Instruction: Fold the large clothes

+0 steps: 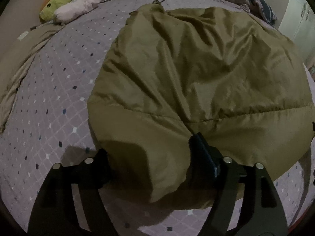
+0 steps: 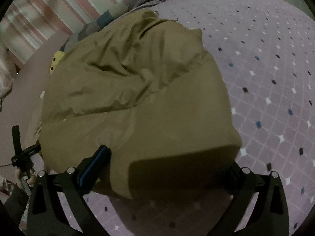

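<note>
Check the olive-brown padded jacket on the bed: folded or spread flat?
Folded: the olive-brown padded jacket lies as a compact doubled bundle with a thick rolled near edge on the lilac diamond-patterned bedsheet.

bedspread (image 1: 59, 102): lilac, diamond-dotted | green plush toy (image 1: 57, 2) beside pale bundle (image 1: 76, 7)

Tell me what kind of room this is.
Most likely a bedroom: the olive jacket lies on a bed with a patterned lilac bedspread, a green plush toy near its head, and striped curtains behind.
</note>
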{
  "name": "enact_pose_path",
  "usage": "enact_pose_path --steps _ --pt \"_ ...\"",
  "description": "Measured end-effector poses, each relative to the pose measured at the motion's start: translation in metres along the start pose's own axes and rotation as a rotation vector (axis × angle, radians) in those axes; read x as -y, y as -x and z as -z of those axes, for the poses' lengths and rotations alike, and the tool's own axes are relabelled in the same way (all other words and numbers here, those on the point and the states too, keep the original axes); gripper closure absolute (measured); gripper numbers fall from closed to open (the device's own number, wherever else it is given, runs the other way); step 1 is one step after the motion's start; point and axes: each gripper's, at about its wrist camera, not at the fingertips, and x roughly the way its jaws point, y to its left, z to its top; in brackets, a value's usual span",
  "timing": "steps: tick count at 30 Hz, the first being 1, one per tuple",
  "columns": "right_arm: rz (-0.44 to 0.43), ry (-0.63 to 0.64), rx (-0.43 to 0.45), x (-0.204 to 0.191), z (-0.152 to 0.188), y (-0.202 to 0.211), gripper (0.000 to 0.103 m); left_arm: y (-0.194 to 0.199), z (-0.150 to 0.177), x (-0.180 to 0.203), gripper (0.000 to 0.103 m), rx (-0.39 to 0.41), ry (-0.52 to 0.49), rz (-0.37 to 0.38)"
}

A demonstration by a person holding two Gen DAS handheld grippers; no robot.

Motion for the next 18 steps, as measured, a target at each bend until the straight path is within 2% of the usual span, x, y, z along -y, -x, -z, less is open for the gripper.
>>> enact_pose_path --steps 1,5,8,9,11,16,18 --pt "0.004 -0.011 -0.007 -0.001 -0.003 -0.004 0.002 -0.002 0.003 -0.003 0.022 0.001 0.009 0.006" --pt "0.015 -0.027 -0.029 -0.006 -0.016 -0.016 0.003 -0.006 0.009 -0.022 0.004 -0.007 0.06 0.029" --pt "0.011 -0.055 -0.04 -0.007 -0.021 -0.024 0.006 -0.018 0.008 -0.032 0.003 -0.036 0.121 0.113" --pt "0.013 -0.06 -0.041 -0.009 -0.021 -0.025 0.007 -0.02 0.006 -0.032 0.005 -0.038 0.132 0.146" --pt "0.012 -0.056 -0.04 -0.005 -0.021 -0.022 0.017 -0.023 0.003 -0.023 0.016 -0.029 0.109 0.182" --pt "0.013 -0.037 -0.039 -0.012 -0.028 -0.023 0.035 -0.024 -0.007 -0.006 0.022 -0.03 0.038 0.143" --pt "0.025 -0.023 -0.032 -0.019 -0.031 -0.023 0.044 -0.021 -0.007 -0.004 0.029 -0.031 0.026 0.134"
